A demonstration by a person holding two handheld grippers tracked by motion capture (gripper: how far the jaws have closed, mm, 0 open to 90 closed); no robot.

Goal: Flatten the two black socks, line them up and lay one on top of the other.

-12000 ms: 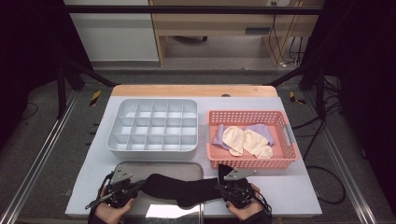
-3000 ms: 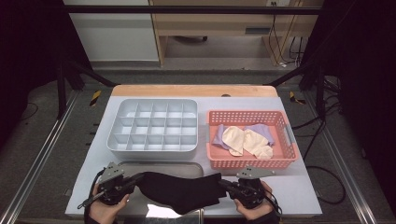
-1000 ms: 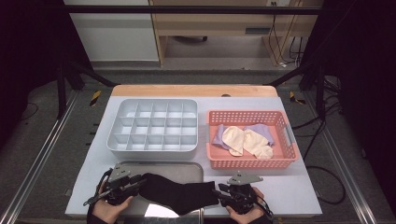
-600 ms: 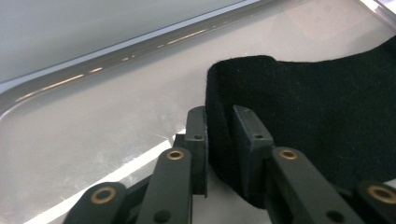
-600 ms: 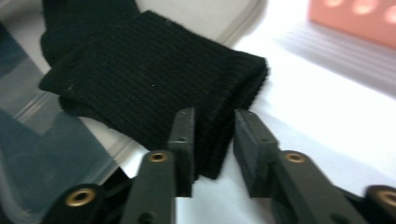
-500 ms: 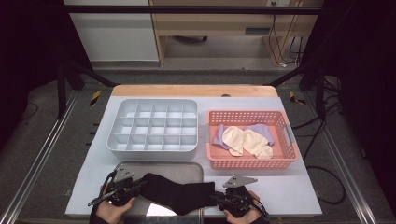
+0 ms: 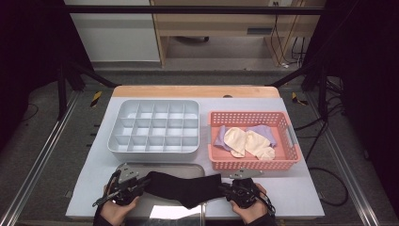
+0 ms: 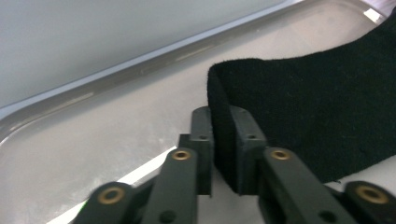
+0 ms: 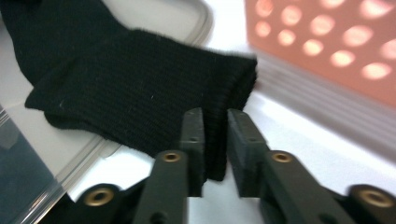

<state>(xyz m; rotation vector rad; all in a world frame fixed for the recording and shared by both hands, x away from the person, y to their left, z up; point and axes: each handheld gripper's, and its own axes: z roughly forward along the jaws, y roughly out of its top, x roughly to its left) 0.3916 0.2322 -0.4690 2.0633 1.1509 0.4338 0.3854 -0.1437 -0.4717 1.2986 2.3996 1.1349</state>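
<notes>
Both grippers have the black sock (image 7: 183,187) strung between them over the metal tray (image 7: 162,168) at the table's near edge: left gripper (image 7: 126,186) pinches one end, right gripper (image 7: 241,192) the cuff, jaws just eased out a bit. Right pads barely catch the edge, so I reckon any tug could slip it free
</notes>
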